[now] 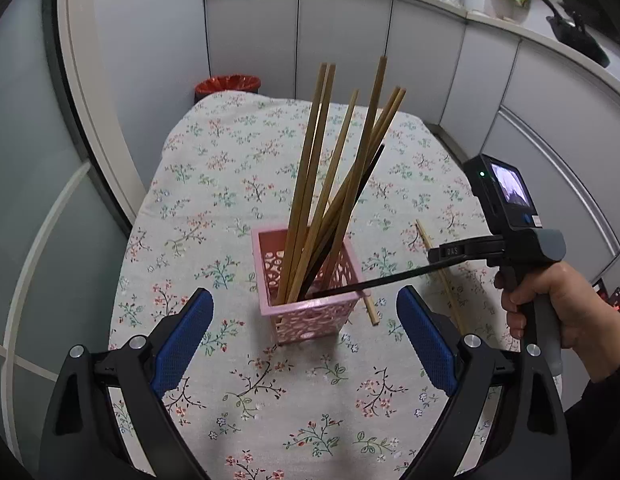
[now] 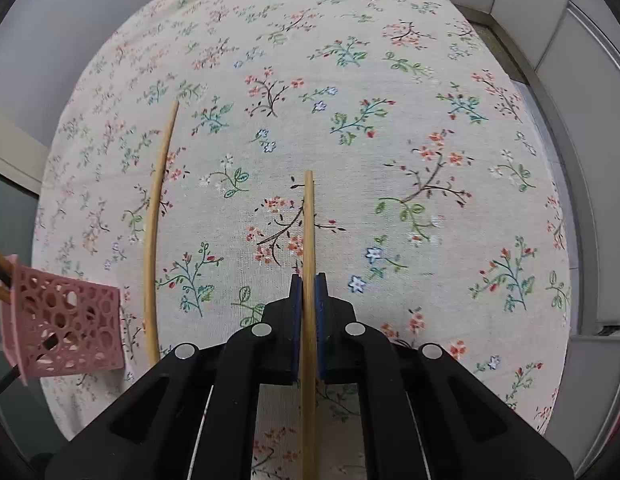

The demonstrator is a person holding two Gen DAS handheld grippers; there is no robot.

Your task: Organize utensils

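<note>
Chopstick [image 2: 308,220], pale wood, is pinched between the jaws of my right gripper [image 2: 308,280]. The blue pads are closed on its shaft, and its long axis runs straight up the centre of the right wrist view, with a long stretch ahead of the pads and the rest trailing back under them. I cannot tell whether it lies on the flowered table [image 2: 390,80] or is just clear of it.

A second loose chopstick [image 2: 151,240] lies flat on the cloth to the left, roughly parallel to the first. Beyond its near end, in the lower left corner, is the pink lattice holder [image 2: 69,320]. I judge the held stick must swing left and tip upright to go in.

My left gripper [image 1: 305,292] has its jaws wide open and holds nothing. The holder [image 1: 310,316] sits just ahead between the pads, apart from both, with its bundle of sticks [image 1: 310,160] leaning toward the upper right.
</note>
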